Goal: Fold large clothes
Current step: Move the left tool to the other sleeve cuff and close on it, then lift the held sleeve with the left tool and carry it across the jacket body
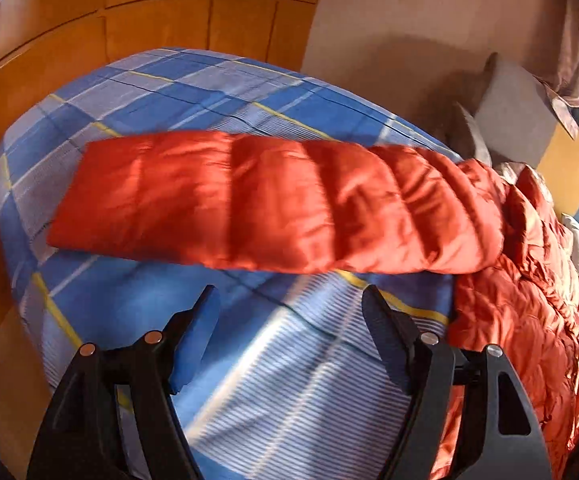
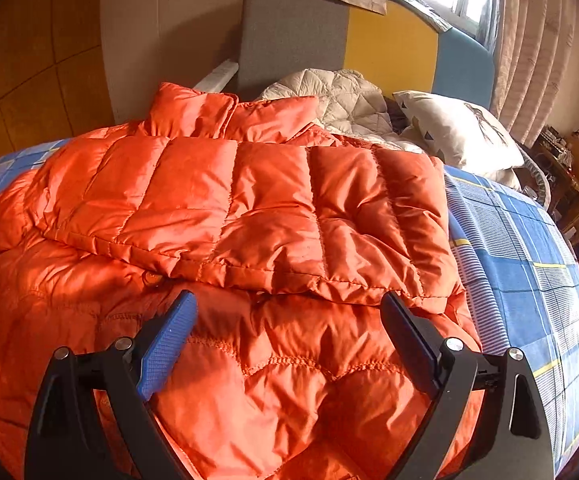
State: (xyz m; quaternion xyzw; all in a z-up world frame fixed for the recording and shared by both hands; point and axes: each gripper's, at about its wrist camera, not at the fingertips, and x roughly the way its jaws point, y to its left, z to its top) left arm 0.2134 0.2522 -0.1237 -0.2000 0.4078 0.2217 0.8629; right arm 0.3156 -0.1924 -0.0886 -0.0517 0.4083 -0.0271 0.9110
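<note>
Both grippers, left gripper [image 1: 291,300] and right gripper [image 2: 289,304], gape empty above the orange puffer jacket [image 2: 225,208] filling mid-frame on the plaid bedsheet [image 1: 217,88], whose slick, springy folded sleeve [image 2: 249,204] could slide open unpinned.

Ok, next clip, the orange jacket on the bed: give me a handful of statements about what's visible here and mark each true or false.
1. The orange puffer jacket lies on a blue plaid bedsheet. True.
2. The left gripper is clamped on a sleeve. False: its jaws stand apart over bare sheet, with nothing between them.
3. One sleeve lies stretched out flat across the sheet. True.
4. The right gripper is shut. False: its jaws are wide open above the jacket, not pinching it.
5. A patterned pillow sits beyond the jacket, near the headboard. True.
6. The headboard is plain white. False: it has grey, yellow and blue panels.
</note>
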